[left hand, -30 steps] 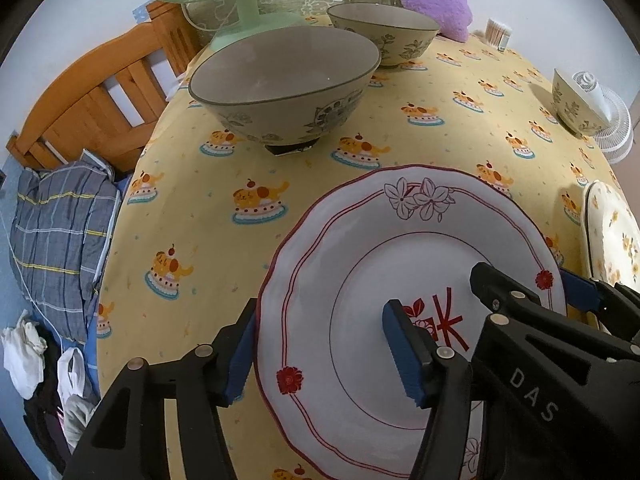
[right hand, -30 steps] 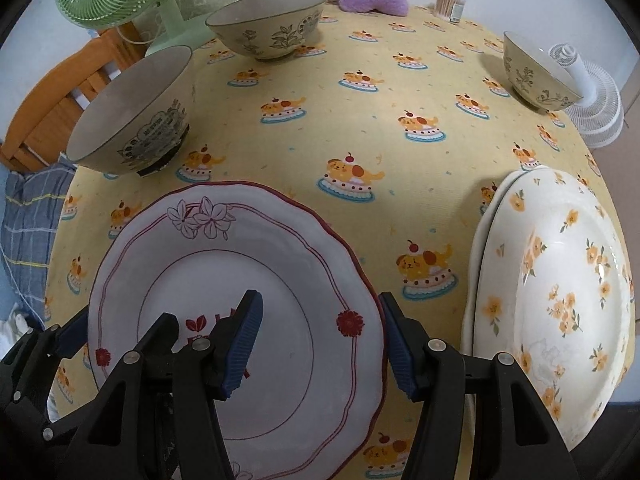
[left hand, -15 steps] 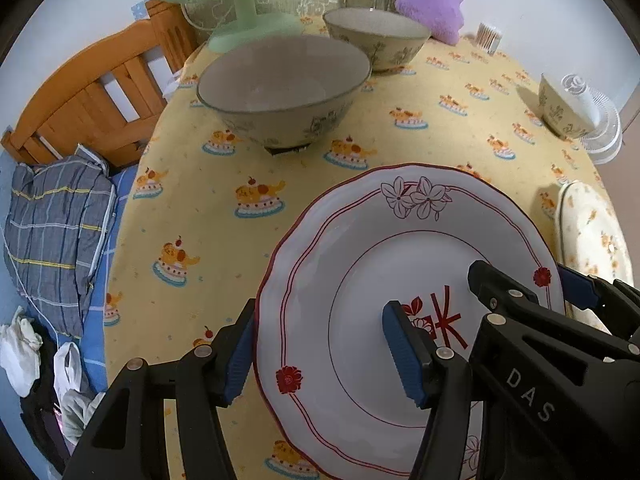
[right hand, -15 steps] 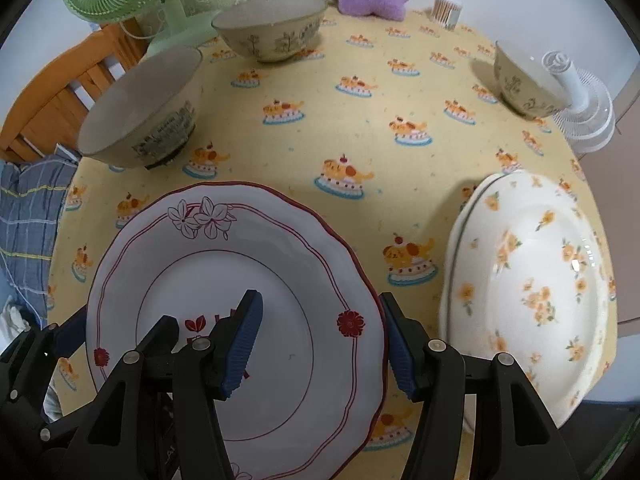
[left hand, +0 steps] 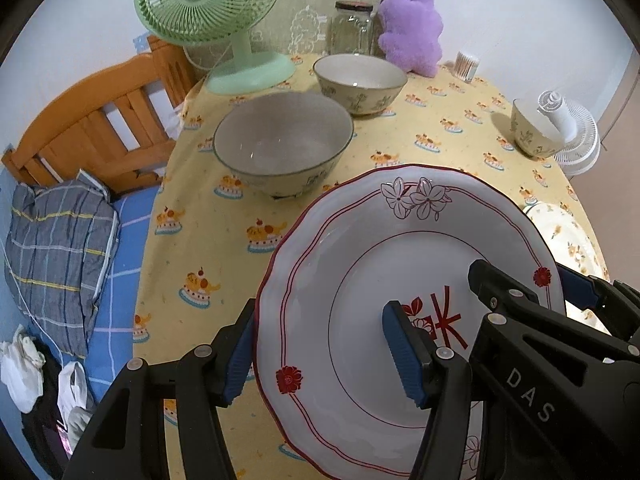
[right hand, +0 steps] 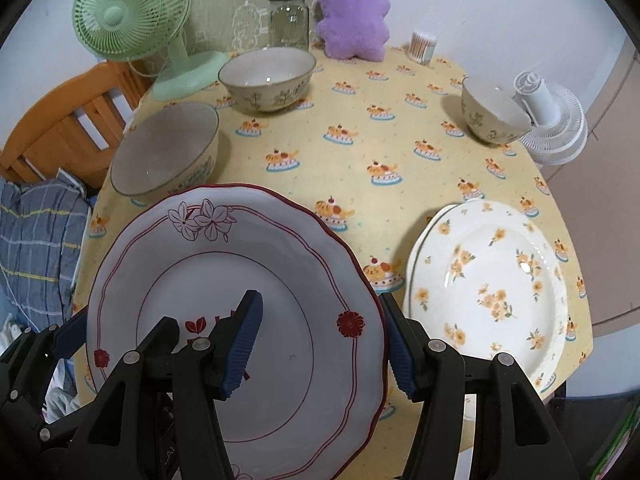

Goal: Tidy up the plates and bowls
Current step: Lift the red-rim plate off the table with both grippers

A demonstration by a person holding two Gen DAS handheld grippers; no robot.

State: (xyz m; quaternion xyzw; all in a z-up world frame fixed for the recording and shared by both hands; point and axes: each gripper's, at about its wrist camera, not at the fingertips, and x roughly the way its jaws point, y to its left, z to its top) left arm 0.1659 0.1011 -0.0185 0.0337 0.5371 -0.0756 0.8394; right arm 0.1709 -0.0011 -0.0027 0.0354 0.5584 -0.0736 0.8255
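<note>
a: how is the red-trimmed plate held?

b: it is gripped on opposite rims. the left gripper is clamped over its left rim, one blue pad below, one on the face. the right gripper is clamped over its right rim the same way. the plate is seen raised clear of the yellow tablecloth, above the near edge.

a: what else is laid out?

b: a stack of yellow-flowered plates is set at the near right edge. a grey bowl is placed by the left edge, a floral bowl near the far edge, and a smaller bowl by the right edge, beside a white fan.
</note>
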